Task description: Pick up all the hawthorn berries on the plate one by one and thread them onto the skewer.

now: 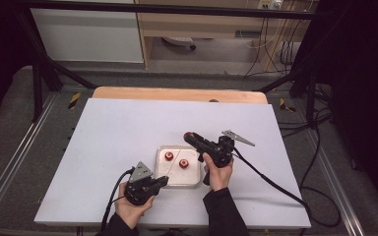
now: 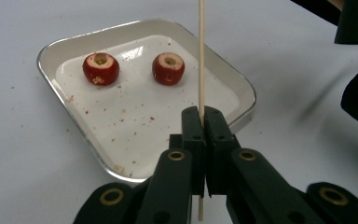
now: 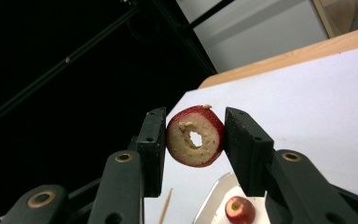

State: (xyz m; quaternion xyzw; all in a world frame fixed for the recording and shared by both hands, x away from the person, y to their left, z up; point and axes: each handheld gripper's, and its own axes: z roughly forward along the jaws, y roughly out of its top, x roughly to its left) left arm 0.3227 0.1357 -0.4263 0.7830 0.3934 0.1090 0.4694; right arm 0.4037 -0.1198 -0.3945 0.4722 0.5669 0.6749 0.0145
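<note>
My left gripper [image 2: 201,114] is shut on a thin wooden skewer [image 2: 201,56], which points up and away over a white tray [image 2: 65,116]. Two red cored fruits [image 2: 101,68] [image 2: 168,68] lie in the tray's far part. In the high view the left gripper [image 1: 165,181] sits at the tray's [image 1: 192,181] near left corner. The right gripper [image 1: 191,137] is raised above the tray's far right, shut on a third red fruit [image 1: 188,134]. In the right gripper view this fruit [image 3: 196,136] shows a hole through its pale cut face, pinched between both pads of the right gripper [image 3: 196,122].
The tray rests on a white table sheet [image 1: 118,137], with a wooden edge [image 1: 177,93] at the far side. Red crumbs speckle the tray floor [image 2: 135,121]. Black frame posts [image 1: 37,78] and cables [image 1: 275,184] ring the table.
</note>
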